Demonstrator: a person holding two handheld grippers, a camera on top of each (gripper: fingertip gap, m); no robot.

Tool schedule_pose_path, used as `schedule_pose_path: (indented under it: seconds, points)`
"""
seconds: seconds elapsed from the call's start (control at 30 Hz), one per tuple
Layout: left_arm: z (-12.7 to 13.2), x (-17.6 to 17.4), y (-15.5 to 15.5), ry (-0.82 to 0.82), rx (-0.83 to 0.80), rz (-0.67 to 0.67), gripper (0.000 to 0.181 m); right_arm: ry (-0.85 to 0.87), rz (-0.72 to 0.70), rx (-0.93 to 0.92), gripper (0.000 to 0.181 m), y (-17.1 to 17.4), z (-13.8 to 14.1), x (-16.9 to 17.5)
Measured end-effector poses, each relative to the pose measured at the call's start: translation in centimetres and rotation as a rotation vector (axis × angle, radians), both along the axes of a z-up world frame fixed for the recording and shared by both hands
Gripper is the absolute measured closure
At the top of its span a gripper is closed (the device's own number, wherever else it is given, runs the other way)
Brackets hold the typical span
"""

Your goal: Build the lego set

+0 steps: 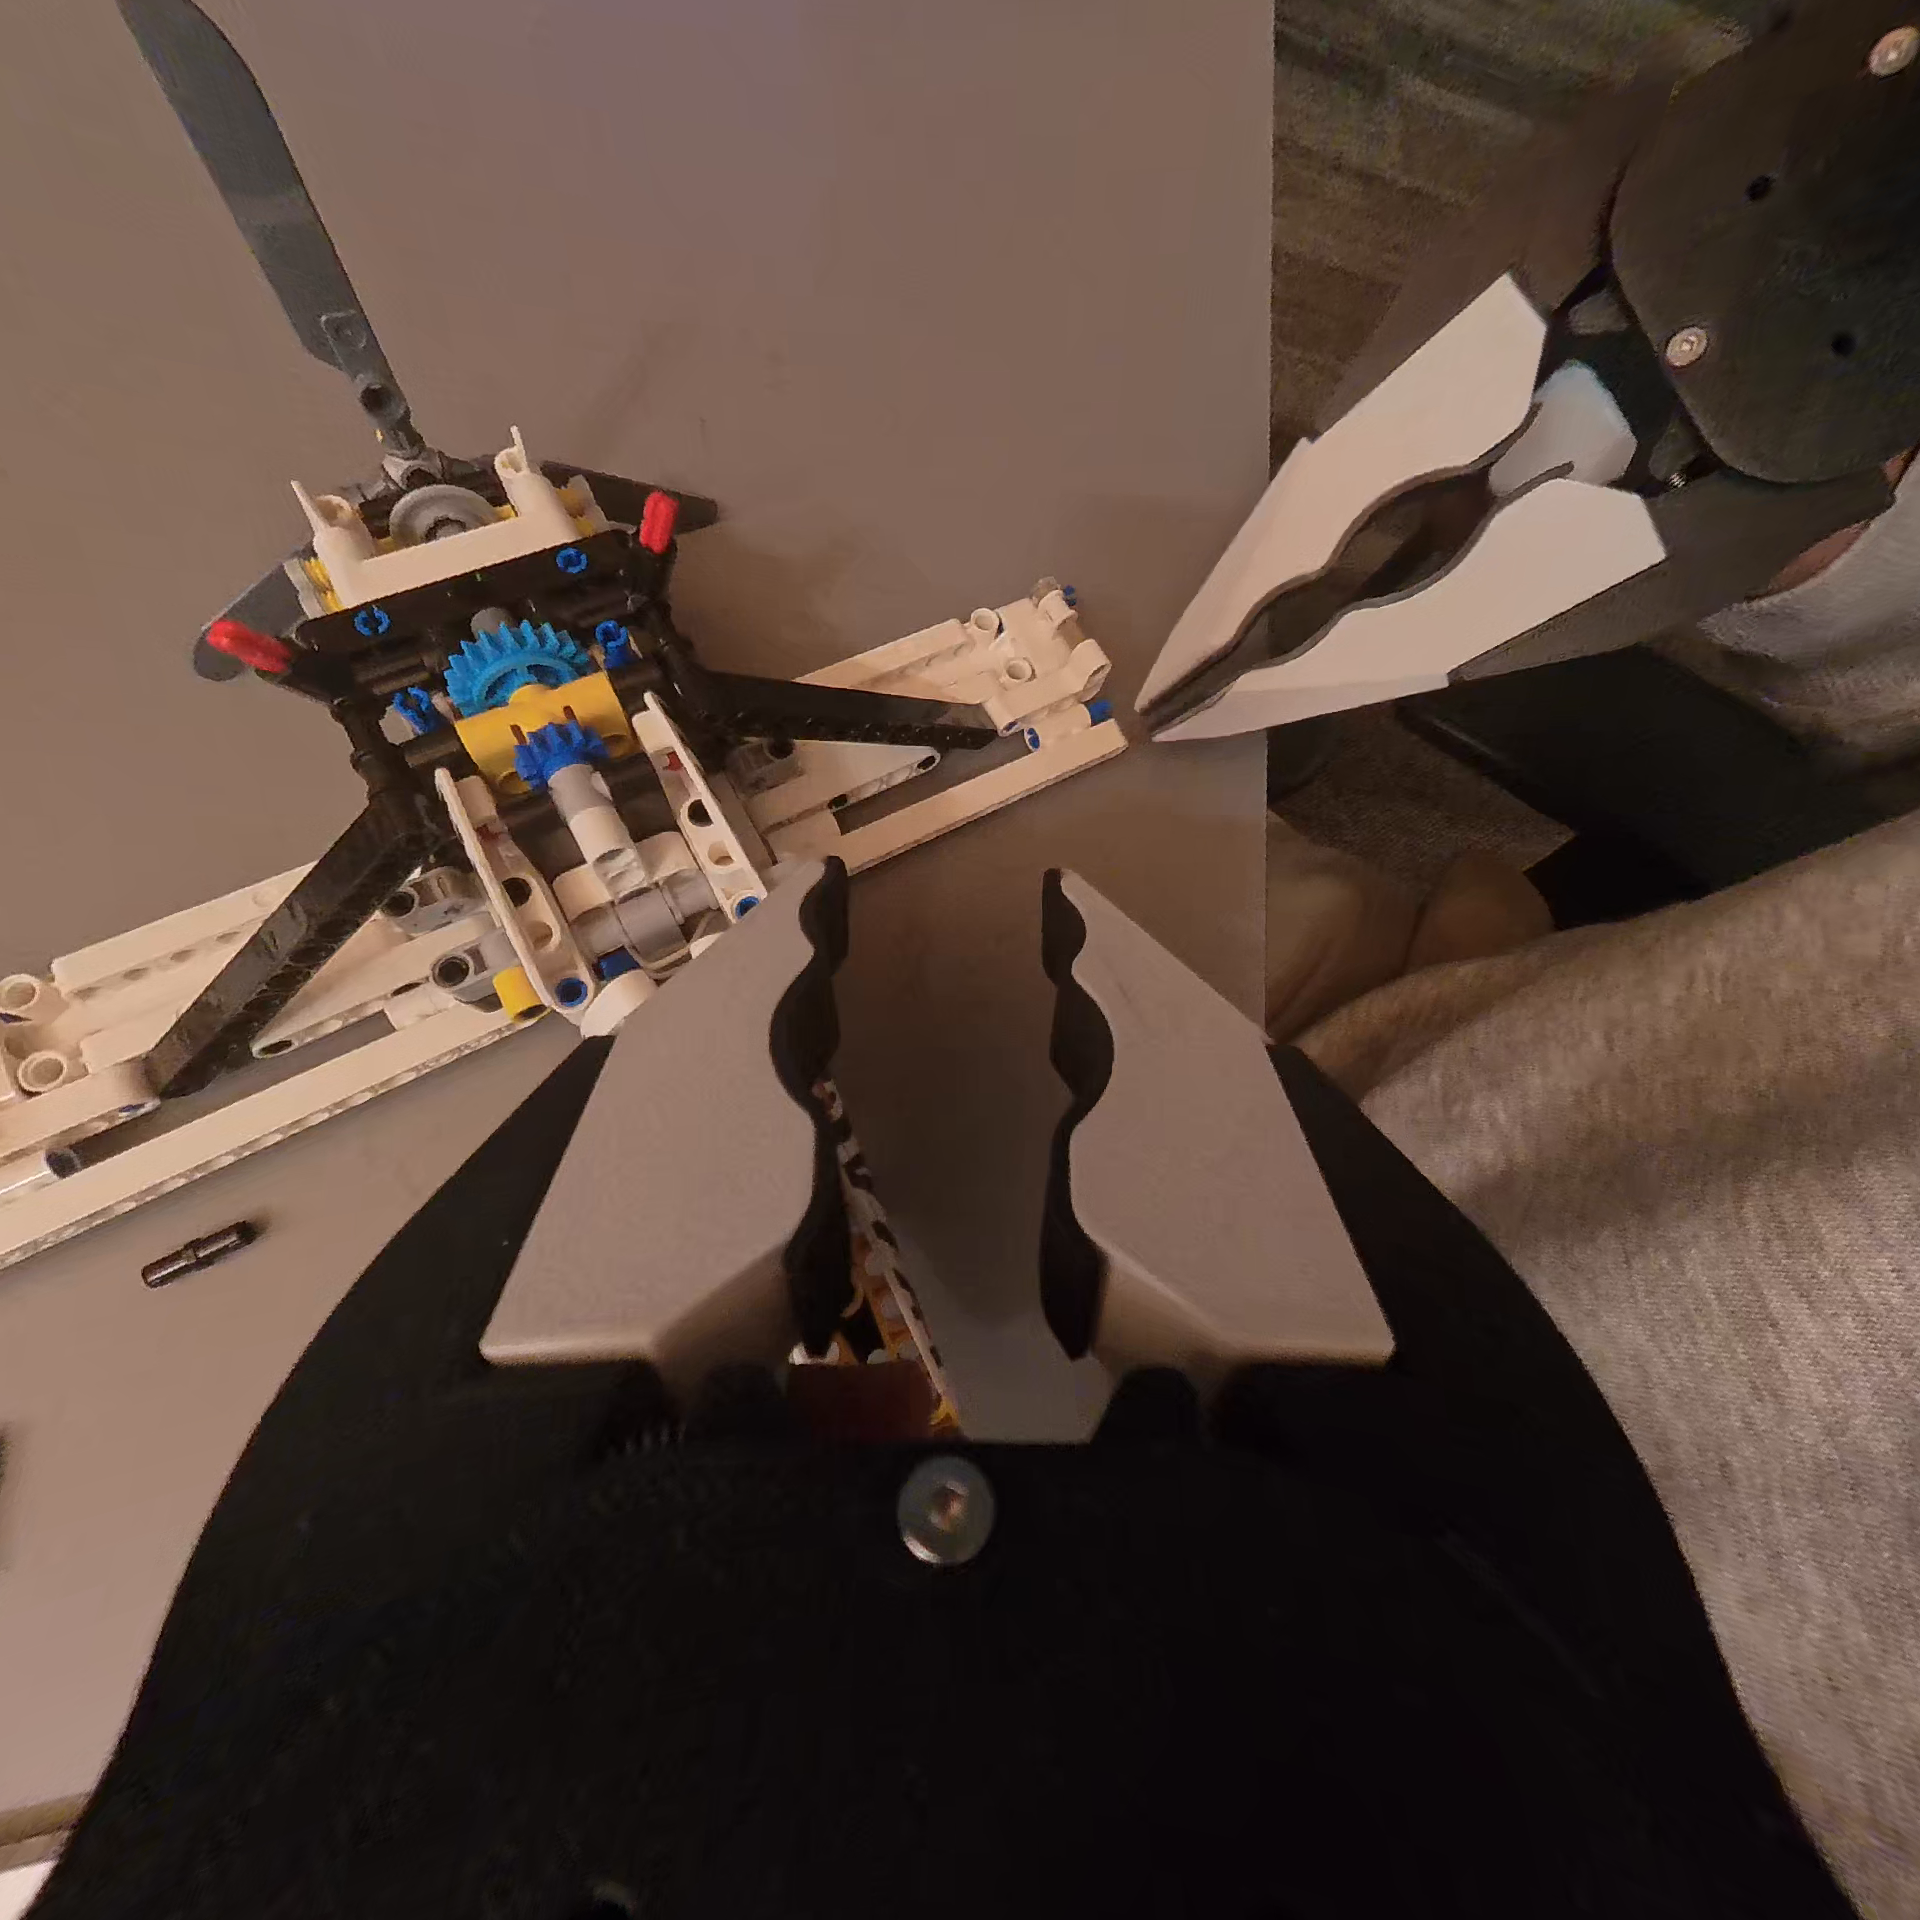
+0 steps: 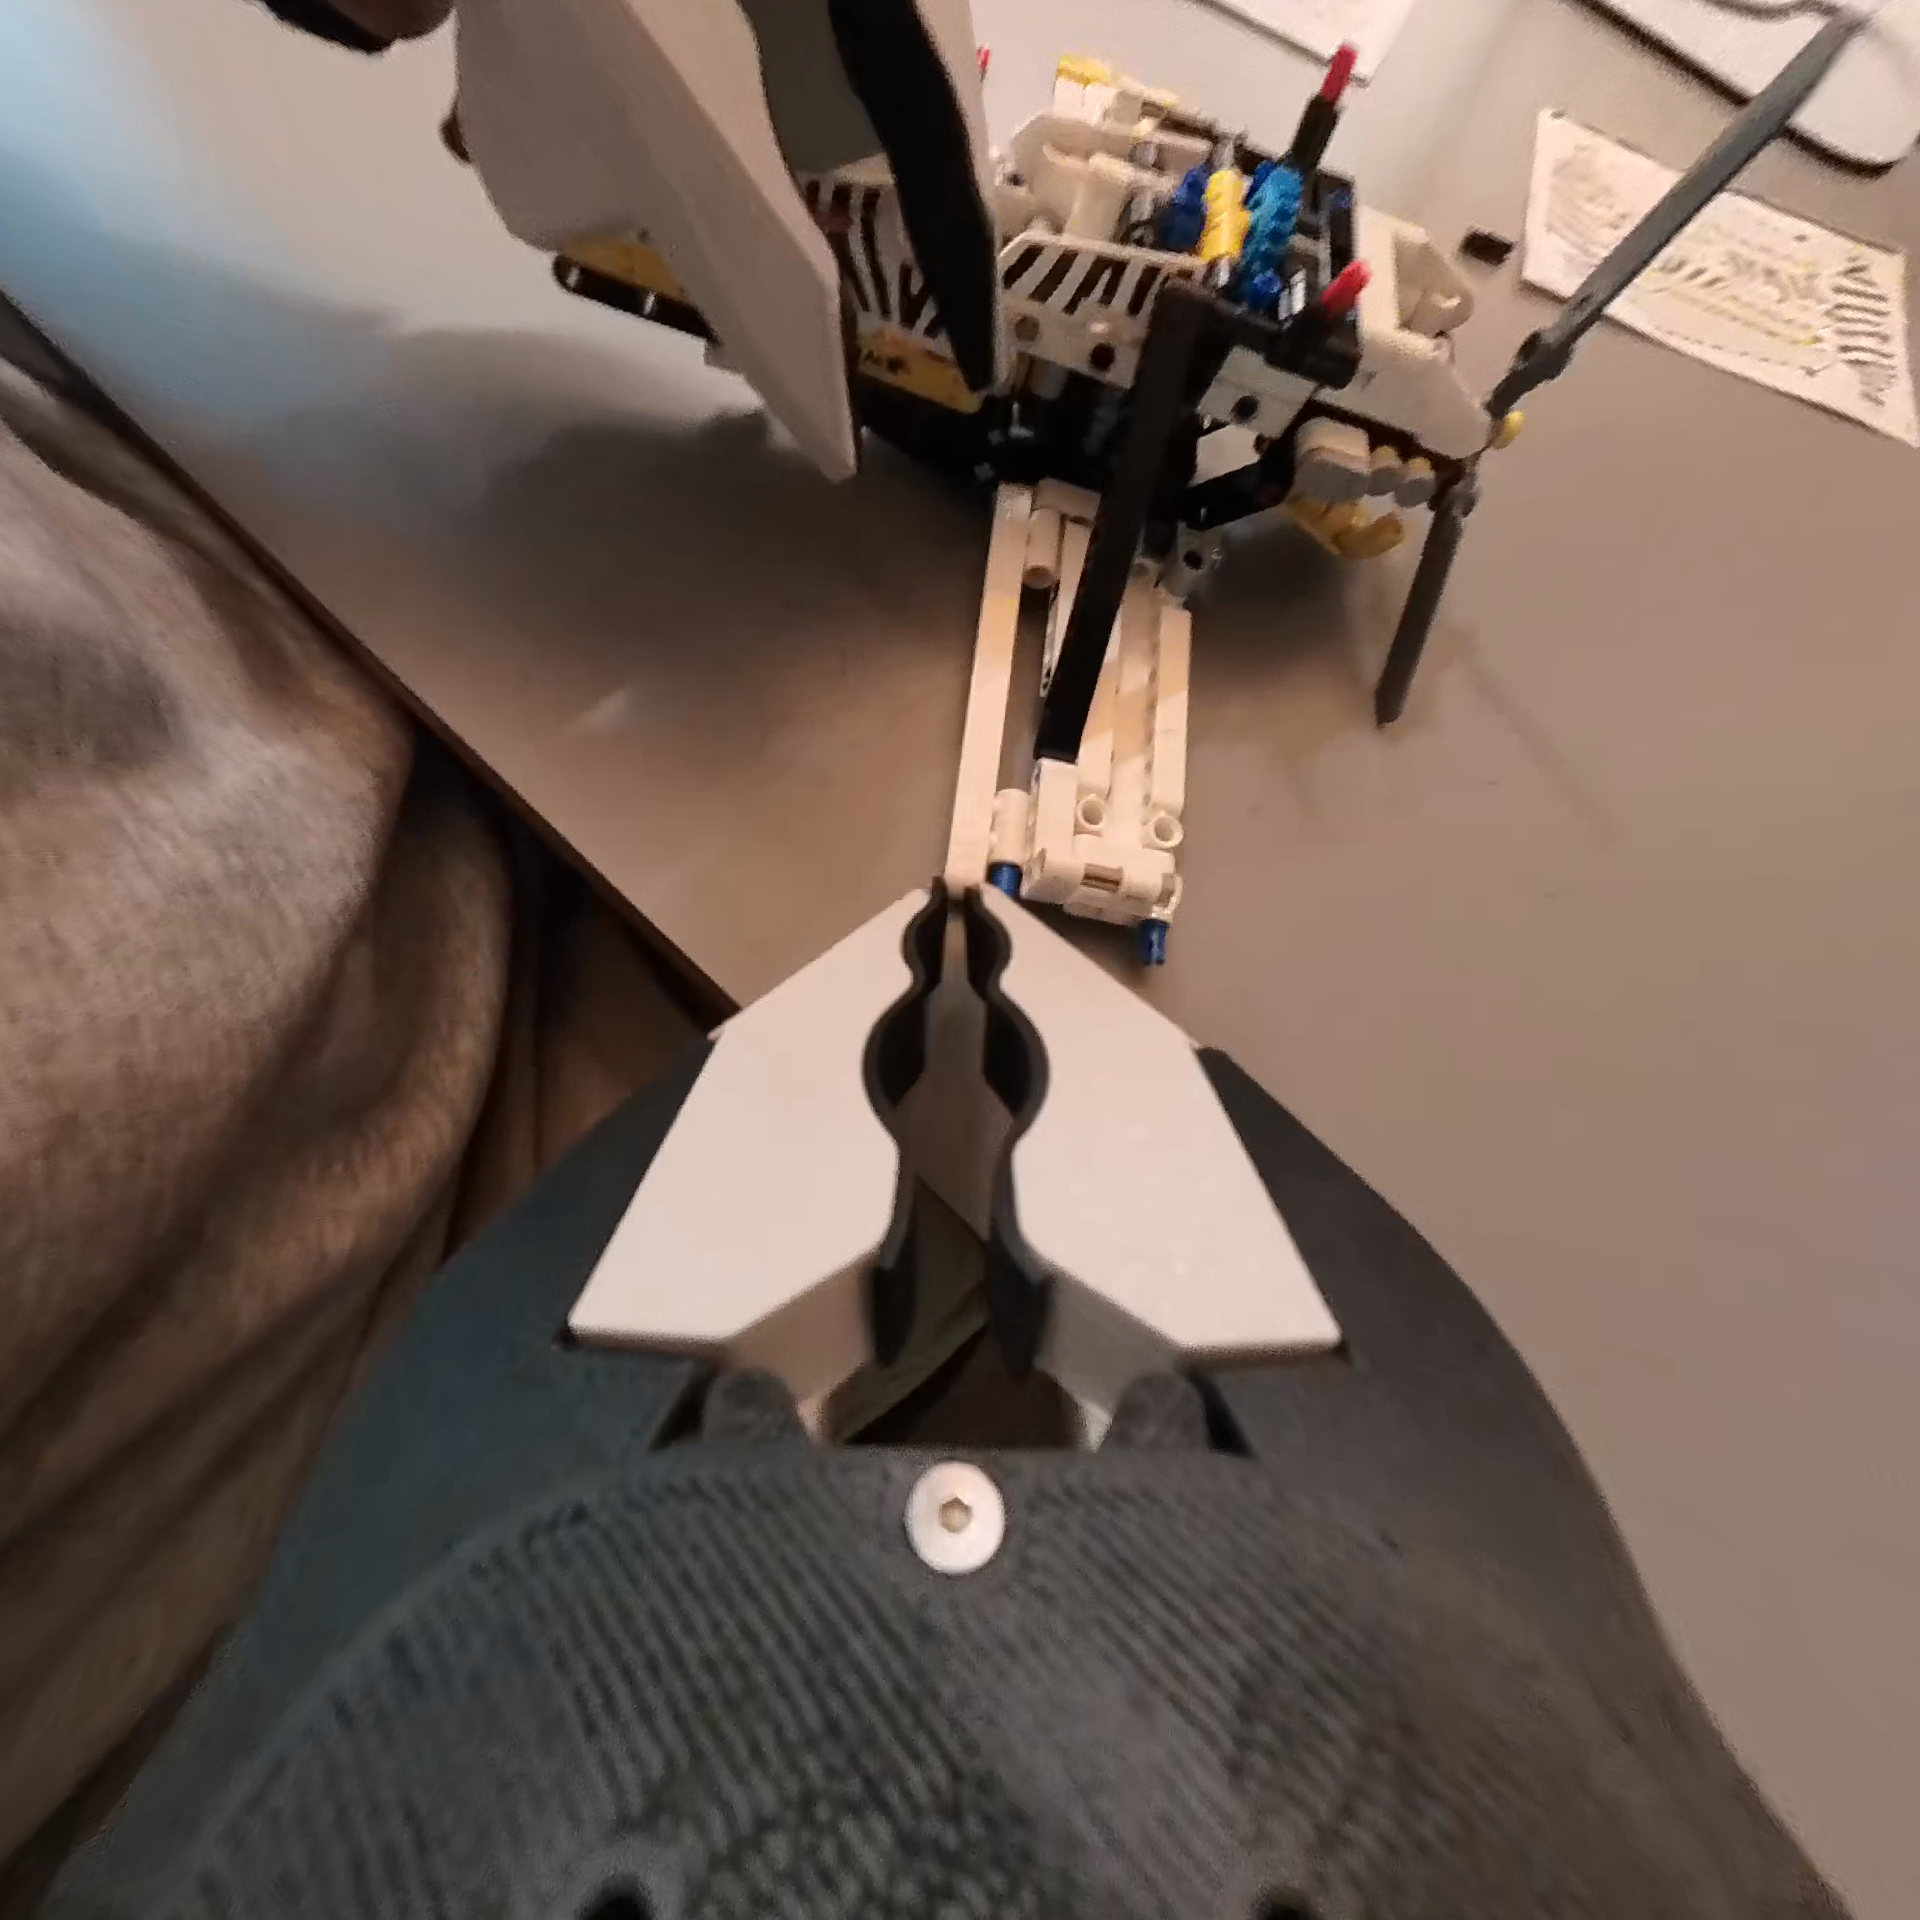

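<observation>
The lego helicopter model (image 1: 520, 675) lies on the grey table (image 1: 883, 312), its white tail boom (image 1: 1039, 665) pointing right. My left gripper (image 1: 940, 883) is open just right of the model's body. A black-and-white striped part (image 1: 862, 1195) lies against its left pad, with a gap to the right pad. In the right wrist view the left gripper (image 2: 904, 416) straddles the striped body panel (image 2: 1091, 270). My right gripper (image 2: 956, 899) is shut, its tips at the end of the tail boom's long white beam (image 2: 987, 727). It also shows in the left wrist view (image 1: 1148, 722).
A dark rotor blade (image 1: 249, 187) sticks out from the model's far side. A loose black pin (image 1: 197, 1252) lies on the table at the left. Printed sheets (image 2: 1714, 281) lie at the far right. The table edge (image 1: 1270, 520) runs close beside both grippers, with a person's grey clothing (image 1: 1610, 1247) beyond. The grippers' ends are close to 8 cm from one another.
</observation>
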State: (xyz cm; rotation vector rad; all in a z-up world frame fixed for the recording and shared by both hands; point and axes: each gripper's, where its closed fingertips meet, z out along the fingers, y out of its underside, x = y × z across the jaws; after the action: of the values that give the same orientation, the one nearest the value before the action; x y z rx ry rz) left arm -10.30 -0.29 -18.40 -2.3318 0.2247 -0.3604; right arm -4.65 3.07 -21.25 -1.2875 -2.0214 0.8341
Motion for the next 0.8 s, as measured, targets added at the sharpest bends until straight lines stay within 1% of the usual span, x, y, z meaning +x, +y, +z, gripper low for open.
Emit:
schedule_pose_path:
  seconds: [0.1,0.17,0.2,0.33,0.57,0.8]
  points:
    - [0.0,0.0,0.0,0.003,0.000,0.002,0.144,0.008,-0.046,-0.073,0.168,0.0,0.2,-0.3]
    - [0.0,0.0,0.0,0.007,0.001,0.005,0.144,-0.032,-0.068,-0.128,0.160,-0.2,-0.4,-0.3]
    - [-0.1,0.0,0.0,0.005,0.000,0.005,0.144,-0.045,-0.080,-0.149,0.159,-0.2,-0.6,-0.4]
    - [-0.1,0.0,0.1,0.007,0.000,0.009,0.144,-0.036,-0.116,-0.179,0.163,0.0,-0.6,-0.6]
    - [-0.1,0.0,0.1,0.005,-0.001,0.011,0.144,-0.039,-0.122,-0.124,0.170,0.4,-0.7,-0.6]
    - [-0.1,0.0,0.1,0.013,-0.004,0.014,0.143,-0.023,-0.134,-0.152,0.172,0.7,-0.3,-0.5]
